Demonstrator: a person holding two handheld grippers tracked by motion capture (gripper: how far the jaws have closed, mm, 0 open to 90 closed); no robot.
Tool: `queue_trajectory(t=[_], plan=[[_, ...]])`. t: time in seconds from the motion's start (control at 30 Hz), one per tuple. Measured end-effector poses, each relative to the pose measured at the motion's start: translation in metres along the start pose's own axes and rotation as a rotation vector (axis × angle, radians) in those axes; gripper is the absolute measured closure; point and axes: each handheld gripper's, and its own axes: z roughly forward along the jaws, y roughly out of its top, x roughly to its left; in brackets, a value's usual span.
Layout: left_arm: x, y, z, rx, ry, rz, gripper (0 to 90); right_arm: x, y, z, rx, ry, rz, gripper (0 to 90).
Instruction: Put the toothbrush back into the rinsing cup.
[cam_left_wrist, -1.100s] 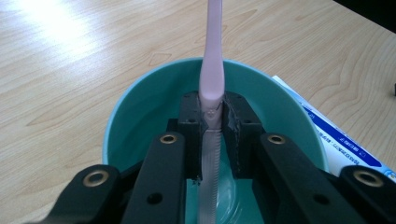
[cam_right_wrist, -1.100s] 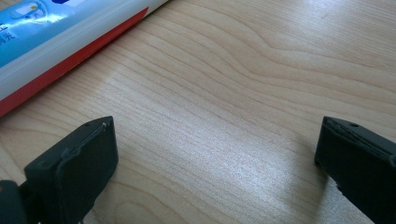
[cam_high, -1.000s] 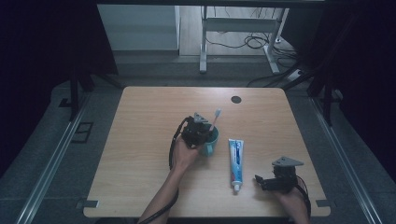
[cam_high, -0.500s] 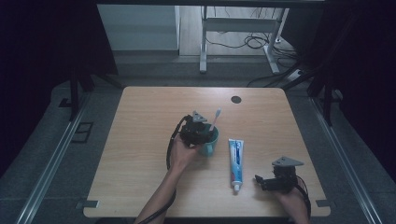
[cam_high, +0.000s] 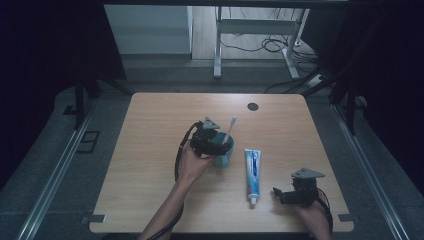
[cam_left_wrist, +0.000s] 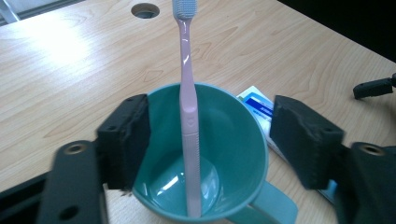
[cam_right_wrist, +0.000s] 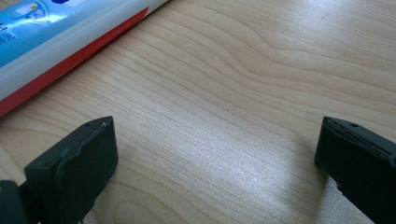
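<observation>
The left hand-held gripper (cam_left_wrist: 210, 140) is being spread (jaws just opening, brush (cam_left_wrist: 188, 107) freed in the cup (cam_left_wrist: 238, 154)); it is best lifted straight, cup untouched.

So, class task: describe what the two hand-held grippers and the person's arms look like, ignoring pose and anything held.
Each black hand-held gripper, left and right, carries a grey three-cornered plate on top and trails a black cable. In the gripper views the jaws end in blocky matt black pads, with round holes in the arms behind them. Both forearms are bare, with no sleeves visible.
</observation>
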Motion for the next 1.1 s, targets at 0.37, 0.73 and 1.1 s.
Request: queue_trajectory(t=[0.37, 0.73, 1.1], plan=[[0.002, -0.007, -0.019, 0.002, 0.003, -0.004, 13.3, 0.000, 0.000, 0.000, 0.000, 0.000, 0.000, 0.0], [0.001, -0.019, -0.036, 0.010, 0.025, 0.025, 0.5, 0.000, 0.000, 0.000, -0.001, 0.000, 0.000, 0.0], [0.004, -0.038, -0.049, 0.015, 0.056, 0.055, 0.0, 0.000, 0.000, 0.000, 0.000, 0.001, 0.001, 0.0]])
